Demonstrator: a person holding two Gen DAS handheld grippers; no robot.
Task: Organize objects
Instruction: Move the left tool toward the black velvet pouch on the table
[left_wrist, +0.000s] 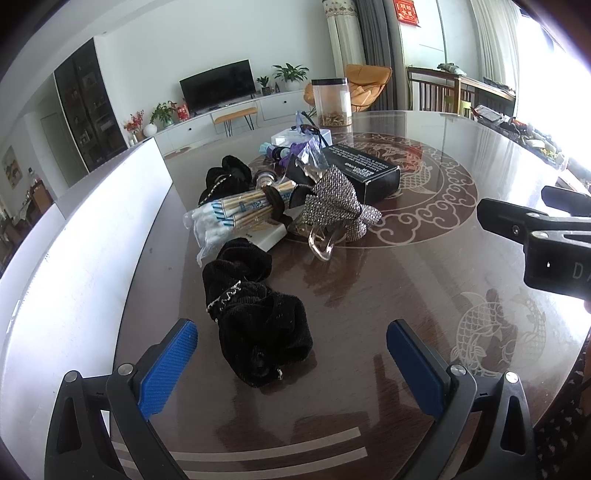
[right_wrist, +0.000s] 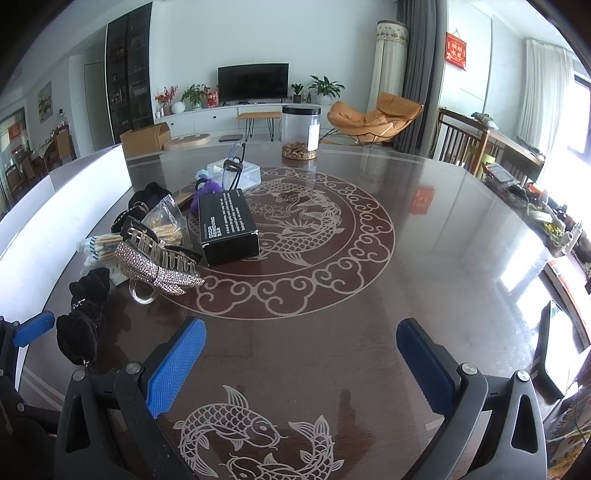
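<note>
2 grippers, left gripper (left_wrist: 291, 363) and right gripper (right_wrist: 301, 363), gape above seemingly velvet scrunchie (left_wrist: 255, 314)

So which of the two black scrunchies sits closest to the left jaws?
The black scrunchie with the silver chain, lying just ahead of the open left gripper; the other black scrunchie sits farther back, behind the cotton swab bundle.

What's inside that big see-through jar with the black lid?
The jar is mostly empty. A shallow layer of small brownish-yellow bits covers its bottom. What those bits are is too small to tell, and a white label hides part of the inside.
</note>
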